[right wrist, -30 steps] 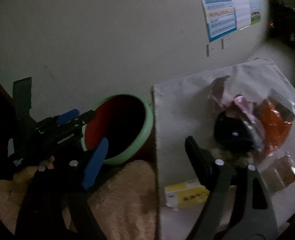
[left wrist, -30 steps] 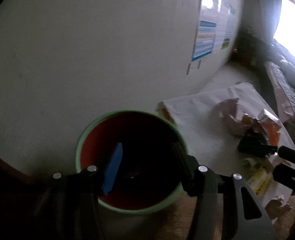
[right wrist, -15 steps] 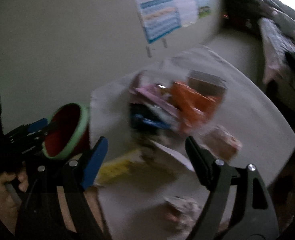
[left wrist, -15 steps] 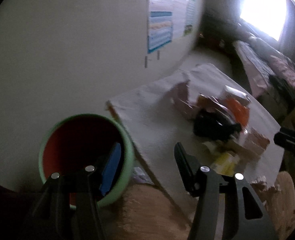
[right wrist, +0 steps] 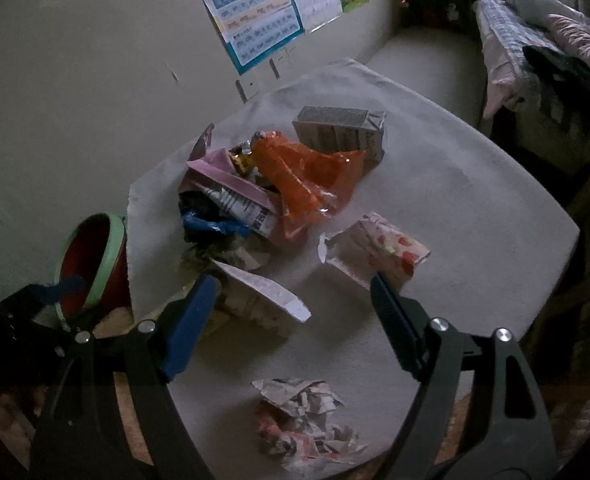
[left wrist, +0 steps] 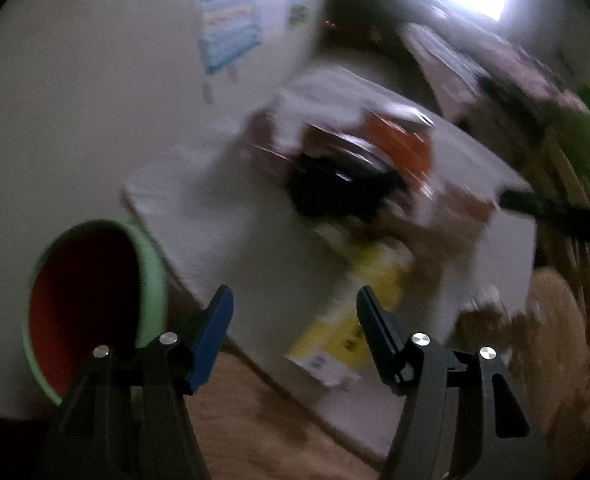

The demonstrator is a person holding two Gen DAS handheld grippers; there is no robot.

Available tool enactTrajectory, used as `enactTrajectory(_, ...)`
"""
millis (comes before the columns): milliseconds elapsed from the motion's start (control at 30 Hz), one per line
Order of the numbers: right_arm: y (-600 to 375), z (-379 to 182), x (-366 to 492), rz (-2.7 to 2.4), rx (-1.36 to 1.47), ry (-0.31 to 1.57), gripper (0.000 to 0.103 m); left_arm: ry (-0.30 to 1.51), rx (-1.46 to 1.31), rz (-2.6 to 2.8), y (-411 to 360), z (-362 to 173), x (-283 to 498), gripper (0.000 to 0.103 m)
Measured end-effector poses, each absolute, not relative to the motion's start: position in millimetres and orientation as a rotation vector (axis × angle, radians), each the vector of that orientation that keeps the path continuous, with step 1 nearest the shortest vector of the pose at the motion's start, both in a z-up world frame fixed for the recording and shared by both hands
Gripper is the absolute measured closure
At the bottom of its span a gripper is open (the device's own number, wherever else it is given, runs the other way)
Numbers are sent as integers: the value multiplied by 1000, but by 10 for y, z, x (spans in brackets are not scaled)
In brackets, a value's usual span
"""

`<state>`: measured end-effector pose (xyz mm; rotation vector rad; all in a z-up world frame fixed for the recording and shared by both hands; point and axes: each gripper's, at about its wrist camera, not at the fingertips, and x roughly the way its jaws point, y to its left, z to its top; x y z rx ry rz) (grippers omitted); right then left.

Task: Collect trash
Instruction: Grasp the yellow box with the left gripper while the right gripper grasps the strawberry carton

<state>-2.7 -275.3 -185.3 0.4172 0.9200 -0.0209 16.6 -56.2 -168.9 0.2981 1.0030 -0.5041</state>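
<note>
A pile of trash lies on a white cloth (right wrist: pixel 455 184): an orange plastic wrapper (right wrist: pixel 307 176), a grey carton (right wrist: pixel 341 130), a pink strawberry-print pack (right wrist: pixel 375 254), a crumpled paper ball (right wrist: pixel 303 420) and a white receipt (right wrist: pixel 267 290). A green bin with a red inside (right wrist: pixel 91 264) (left wrist: pixel 91 300) stands left of the cloth. My right gripper (right wrist: pixel 291 316) is open and empty above the cloth's near part. My left gripper (left wrist: pixel 291 320) is open and empty over a yellow box (left wrist: pixel 347 332); its view is blurred.
A plain wall with a blue poster (right wrist: pixel 255 24) is behind the cloth. A bed with bedding (right wrist: pixel 535 48) lies at the right. Tan fuzzy carpet (left wrist: pixel 263 432) surrounds the cloth. The left gripper shows dark at the right view's left edge (right wrist: pixel 35 312).
Both grippers have swung right, away from the bin and over the cloth with the trash. The bin has slid to the left edge of both views. Both stay open and empty.
</note>
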Motion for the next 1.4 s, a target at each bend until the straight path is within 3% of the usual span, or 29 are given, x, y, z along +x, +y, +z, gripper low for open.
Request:
enactTrajectory(433,-3043,-1917,-179,-84,488,915,25,1147,428,-610,-1068,-2203,197,45)
enactTrajectory(533,-3121,-1976,-202,-102,501,924,25,1161,421,-595,-1056,-2231,211,59)
enactTrajectory(667,-3200,-2074,-191,-119,505,943,25,1165,386,-586,-973,-2220,220,65)
enactTrajectory(700,-3216,-2097,-182,-121,501,950,25,1161,379,-578,-951,-2208,224,69)
enactTrajectory(733,-3236,-2131,-167,-126,496,960,25,1157,374,-572,-936,-2197,240,82)
enactTrajectory(800,-3275,-2181,-142,-129,505,971,25,1146,349,-551,-872,-2134,232,88)
enactTrajectory(1400,-3484,-2648,296,-144,554,1024,28,959,153,-401,-356,-1466,265,88)
